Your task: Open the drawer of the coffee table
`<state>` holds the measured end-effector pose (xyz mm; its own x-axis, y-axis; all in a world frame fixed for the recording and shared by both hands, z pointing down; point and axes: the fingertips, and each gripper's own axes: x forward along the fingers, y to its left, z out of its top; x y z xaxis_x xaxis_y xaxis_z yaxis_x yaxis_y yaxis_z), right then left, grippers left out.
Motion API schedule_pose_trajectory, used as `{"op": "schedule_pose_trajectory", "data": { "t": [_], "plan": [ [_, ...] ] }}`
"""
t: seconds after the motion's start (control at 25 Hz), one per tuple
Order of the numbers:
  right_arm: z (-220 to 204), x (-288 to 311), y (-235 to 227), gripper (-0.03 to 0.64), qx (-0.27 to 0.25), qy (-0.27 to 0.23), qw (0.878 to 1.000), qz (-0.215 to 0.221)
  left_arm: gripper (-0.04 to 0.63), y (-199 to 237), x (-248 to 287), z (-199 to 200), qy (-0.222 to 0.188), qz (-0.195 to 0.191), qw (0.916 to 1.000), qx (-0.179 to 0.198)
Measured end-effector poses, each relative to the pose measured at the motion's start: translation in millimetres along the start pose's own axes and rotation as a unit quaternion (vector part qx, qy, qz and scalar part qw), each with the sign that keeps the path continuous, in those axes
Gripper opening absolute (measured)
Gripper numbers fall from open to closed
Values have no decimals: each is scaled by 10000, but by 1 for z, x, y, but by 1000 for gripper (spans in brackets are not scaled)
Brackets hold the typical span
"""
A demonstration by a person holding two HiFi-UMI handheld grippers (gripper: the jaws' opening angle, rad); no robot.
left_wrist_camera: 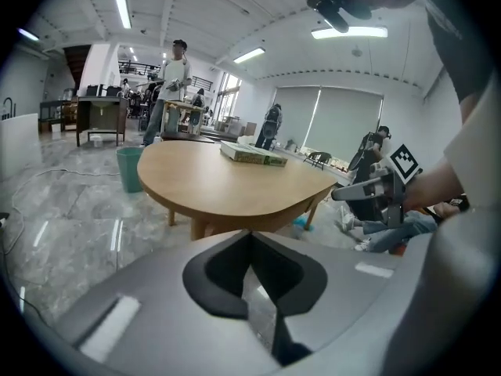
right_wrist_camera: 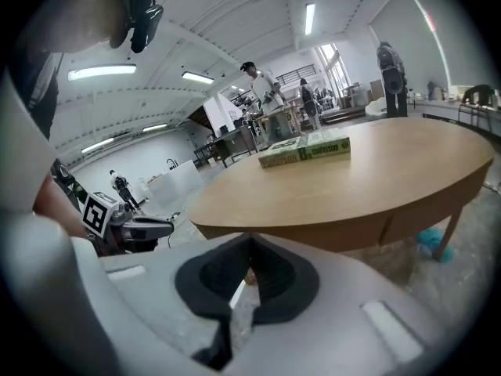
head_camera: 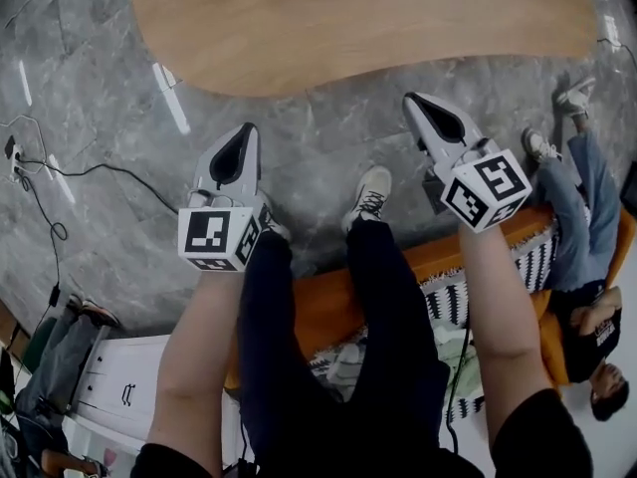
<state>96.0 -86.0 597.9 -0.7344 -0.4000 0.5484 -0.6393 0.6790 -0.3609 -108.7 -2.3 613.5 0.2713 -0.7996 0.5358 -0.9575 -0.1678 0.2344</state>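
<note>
Grey floor (head_camera: 328, 162), coffee table (head_camera: 348, 18), 2 closed grippers (head_camera: 247, 130) (head_camera: 411, 100)

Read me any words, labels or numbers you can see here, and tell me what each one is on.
Nothing here reads clearly.
Green box on the table: print along its side, too blurred to read.
Black shirt of the person at the right edge: white print, too small to read.
Left marker cube and right marker cube: black-and-white square patterns only, no letters.
</note>
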Motion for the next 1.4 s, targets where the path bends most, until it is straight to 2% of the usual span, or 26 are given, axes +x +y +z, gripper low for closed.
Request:
{"op": "schedule_pose_trajectory", "data": {
  "t": [0.28,0.56,0.76,1.16,1.4],
  "plan": [
    [-45,24,-31,2,23,-48,9999,-162,5,22,25,-40,-21,157,9998,136],
    [-70,50,-46,21,140,-176,9996,-173,29,49,45,-60,-72,237,9991,346],
    [-82,57,-52,25,130,-223,9996,-139,135,61,64,-61,-208,296,9985,399],
    [-92,62,-75,26,36,-290,9991,-293,155,51,89,-53,-373,-113,9915,1241],
    [-92,57,-89,26,109,-348,9985,-412,135,50,87,-53,-417,-115,9922,1171]
  ]
}}
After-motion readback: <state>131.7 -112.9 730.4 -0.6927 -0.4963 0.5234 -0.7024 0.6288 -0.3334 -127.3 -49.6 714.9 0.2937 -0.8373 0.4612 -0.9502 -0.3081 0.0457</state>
